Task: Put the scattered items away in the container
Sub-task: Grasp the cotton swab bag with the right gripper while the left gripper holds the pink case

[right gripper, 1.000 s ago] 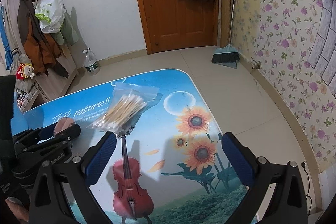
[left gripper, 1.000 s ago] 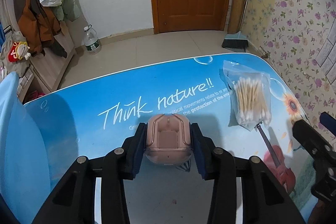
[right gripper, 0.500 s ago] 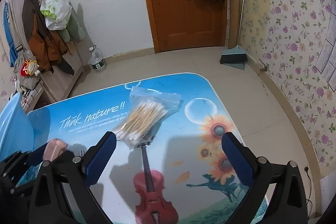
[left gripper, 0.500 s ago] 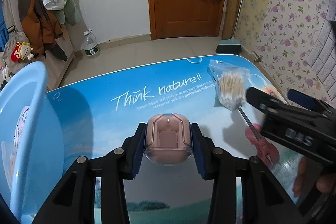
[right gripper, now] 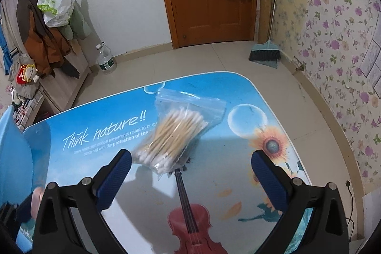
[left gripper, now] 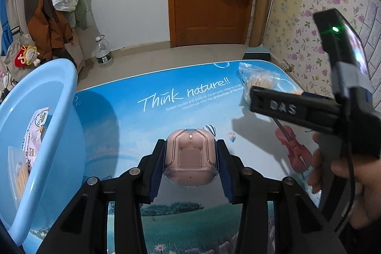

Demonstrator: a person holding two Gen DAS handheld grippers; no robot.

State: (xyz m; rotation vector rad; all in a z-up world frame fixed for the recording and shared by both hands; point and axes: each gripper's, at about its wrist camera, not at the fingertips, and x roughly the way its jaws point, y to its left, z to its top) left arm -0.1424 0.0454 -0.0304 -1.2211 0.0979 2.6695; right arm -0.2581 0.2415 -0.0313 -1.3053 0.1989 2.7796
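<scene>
My left gripper (left gripper: 190,155) is shut on a pink translucent case (left gripper: 190,156) and holds it above the table, to the right of the light blue basin (left gripper: 51,116). The basin holds a printed snack packet (left gripper: 33,125). My right gripper (right gripper: 190,173) is open and empty, hovering just short of a clear zip bag of cotton swabs (right gripper: 176,132) that lies on the table. In the left wrist view the right gripper (left gripper: 293,108) partly hides that bag (left gripper: 258,80).
The table (right gripper: 238,92) has a blue printed cover with a violin and sunflowers. Its far and right edges drop to a tiled floor. A broom (right gripper: 265,54), a water bottle (right gripper: 106,60) and hanging coats (right gripper: 42,37) stand by the walls.
My left gripper has carried the pink case left, bringing the blue basin into view. My right gripper has moved forward and left toward the cotton swab bag, still open.
</scene>
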